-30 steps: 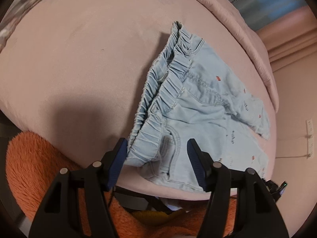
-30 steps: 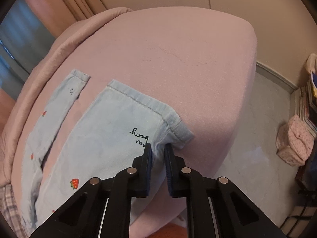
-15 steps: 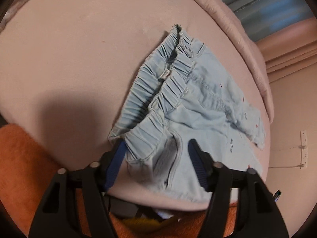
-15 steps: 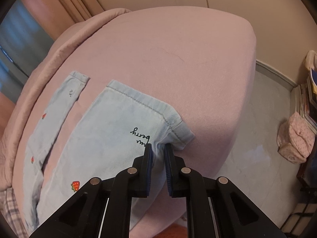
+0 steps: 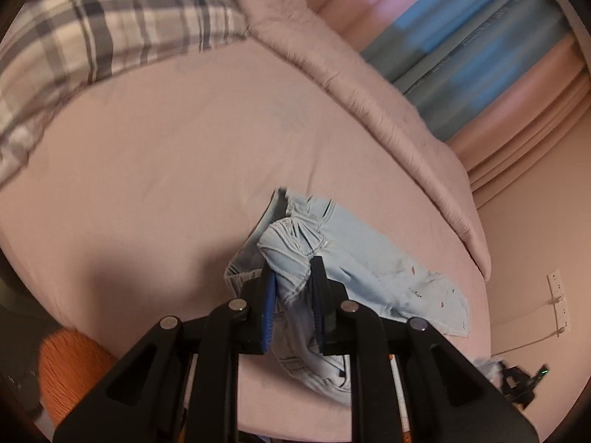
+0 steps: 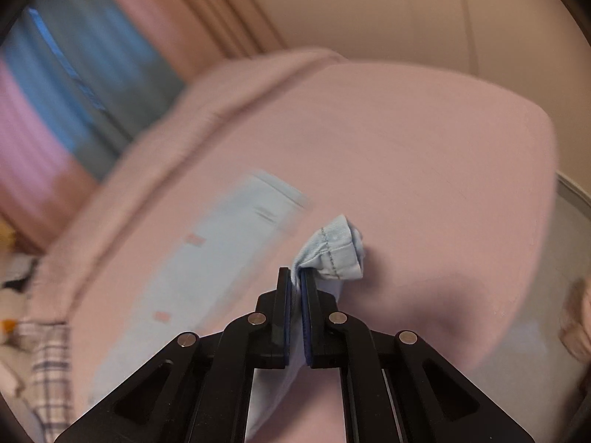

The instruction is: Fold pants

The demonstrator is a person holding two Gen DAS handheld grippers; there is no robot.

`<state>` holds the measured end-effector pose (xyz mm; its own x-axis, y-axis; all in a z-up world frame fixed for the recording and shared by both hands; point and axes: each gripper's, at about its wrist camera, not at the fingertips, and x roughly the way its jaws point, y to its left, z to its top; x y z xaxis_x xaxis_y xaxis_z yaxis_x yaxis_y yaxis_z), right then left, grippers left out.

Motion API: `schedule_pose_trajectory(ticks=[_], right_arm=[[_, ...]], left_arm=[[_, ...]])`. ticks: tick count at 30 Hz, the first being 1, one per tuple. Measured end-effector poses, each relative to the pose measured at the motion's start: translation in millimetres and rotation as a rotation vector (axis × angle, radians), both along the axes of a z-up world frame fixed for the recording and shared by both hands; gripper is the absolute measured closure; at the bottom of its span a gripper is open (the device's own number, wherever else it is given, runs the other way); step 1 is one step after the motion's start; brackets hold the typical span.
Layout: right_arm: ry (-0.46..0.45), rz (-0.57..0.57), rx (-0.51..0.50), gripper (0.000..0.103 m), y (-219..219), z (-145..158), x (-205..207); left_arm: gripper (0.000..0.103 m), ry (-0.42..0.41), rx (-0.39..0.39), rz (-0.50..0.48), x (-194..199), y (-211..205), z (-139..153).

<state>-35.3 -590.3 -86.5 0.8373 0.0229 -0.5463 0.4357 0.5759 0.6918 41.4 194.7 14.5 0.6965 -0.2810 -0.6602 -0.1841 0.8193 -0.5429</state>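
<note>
Light blue denim pants (image 5: 369, 258) with small red prints lie on a pink bed (image 5: 166, 155). My left gripper (image 5: 291, 277) is shut on the bunched elastic waistband and holds it lifted off the bed. My right gripper (image 6: 295, 280) is shut on the hem of one pant leg (image 6: 332, 251), which curls over the fingertips. The other leg (image 6: 229, 229) lies flat on the bed (image 6: 424, 166), blurred by motion.
A rolled pink duvet (image 5: 362, 85) runs along the bed's far side. A plaid pillow (image 5: 92, 33) lies at the head. An orange fluffy cushion (image 5: 70, 365) sits below the bed edge. Curtains (image 6: 74, 74) hang behind; floor (image 6: 569, 240) lies to the right.
My left gripper closed on the waistband and lifted it. My right gripper, still shut on the leg hem, has raised it off the bed and moved over the bed.
</note>
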Motion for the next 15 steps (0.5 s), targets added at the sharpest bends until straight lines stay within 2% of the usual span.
schedule_pose_trajectory(ticks=[2, 4, 6, 10, 12, 15], right_arm=[[-0.085, -0.004, -0.015, 0.097, -0.4, 19.6, -11.8], [-0.101, -0.026, -0.026, 0.097, -2.2, 21.7, -24.8], [-0.038, -0.046, -0.015, 0.097, -5.2, 0.7, -35.3], [0.146, -0.034, 0.089, 0.097, -8.8, -66.7, -37.8], [0.254, -0.031, 0.097, 0.097, -6.3, -95.6, -35.9], [0.279, -0.036, 0.106, 0.097, -4.5, -106.4, -37.3]], left_arm=[[0.086, 0.020, 0.058, 0.010, -3.7, 2.5, -3.8], [0.086, 0.099, 0.088, -0.006, -8.3, 2.0, -24.2], [0.086, 0.190, 0.099, -0.030, -11.6, 1.4, -48.5], [0.084, 0.310, 0.159, -0.064, -13.1, -5.1, -81.4], [0.083, 0.342, 0.179, -0.067, -12.3, -6.9, -88.2], [0.080, 0.347, 0.171, -0.058, -6.4, -5.7, -84.1]])
